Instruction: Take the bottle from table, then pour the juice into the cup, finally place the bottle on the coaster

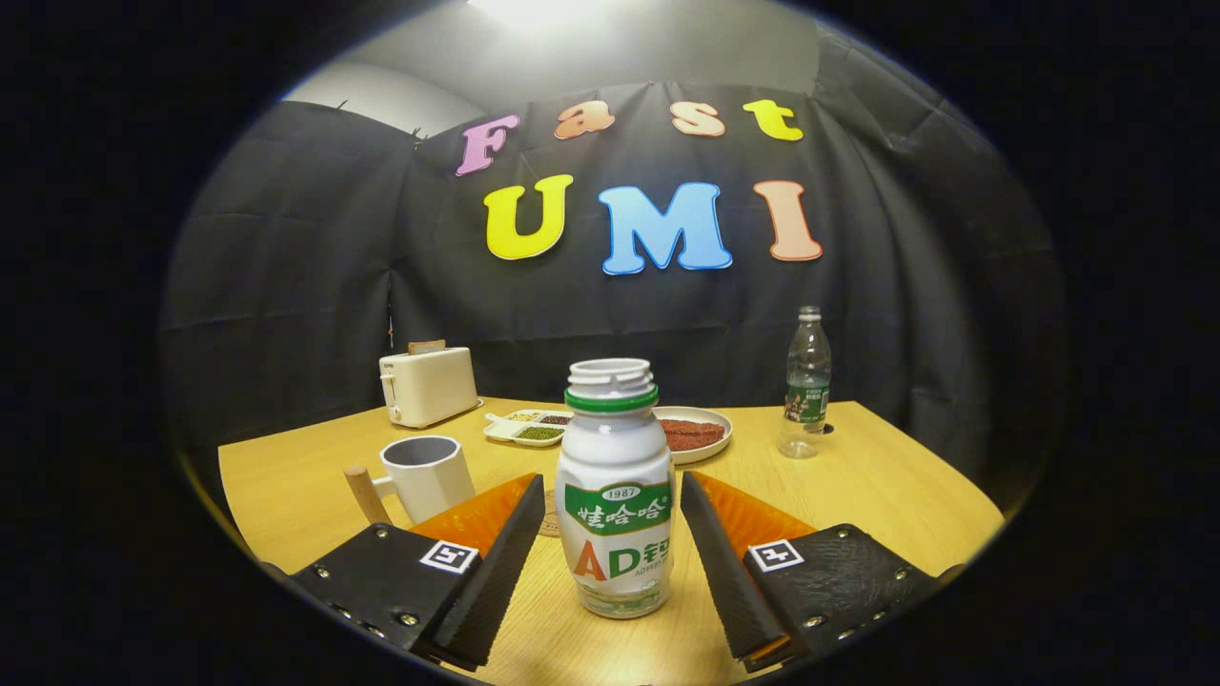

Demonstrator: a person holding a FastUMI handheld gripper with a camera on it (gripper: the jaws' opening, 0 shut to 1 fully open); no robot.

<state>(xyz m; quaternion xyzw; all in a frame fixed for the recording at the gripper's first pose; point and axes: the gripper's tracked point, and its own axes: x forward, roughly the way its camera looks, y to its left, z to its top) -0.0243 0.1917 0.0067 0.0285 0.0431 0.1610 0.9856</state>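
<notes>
Tool: fingers (496,562) are standing spread wide, one on each side of the bottle, pinching nothing; tool (610,562) is sitting low over the desk (886,495).
Bottle: white bottle (615,495) is standing upright on the desk right between the fingers, cap off, mouth open; gaps are showing on both sides, so neither finger is touching it yet.
Key relation: bottle's long axis is running vertical, crosswise to the closing line of the fingers, and its body is lying centred in the gap; I judge that a straight squeeze is all the grasp is needing.
Cup: white cup (427,474) with a wooden handle is waiting just beyond the left finger, near the bottle.
Coaster: round coaster (549,523) is peeking out behind the bottle, mostly hidden by it.
Stage: task is looking to be at the take step, nothing lifted yet.
Risk: open mouth is meaning any tilt during the lift could spill juice.
</notes>
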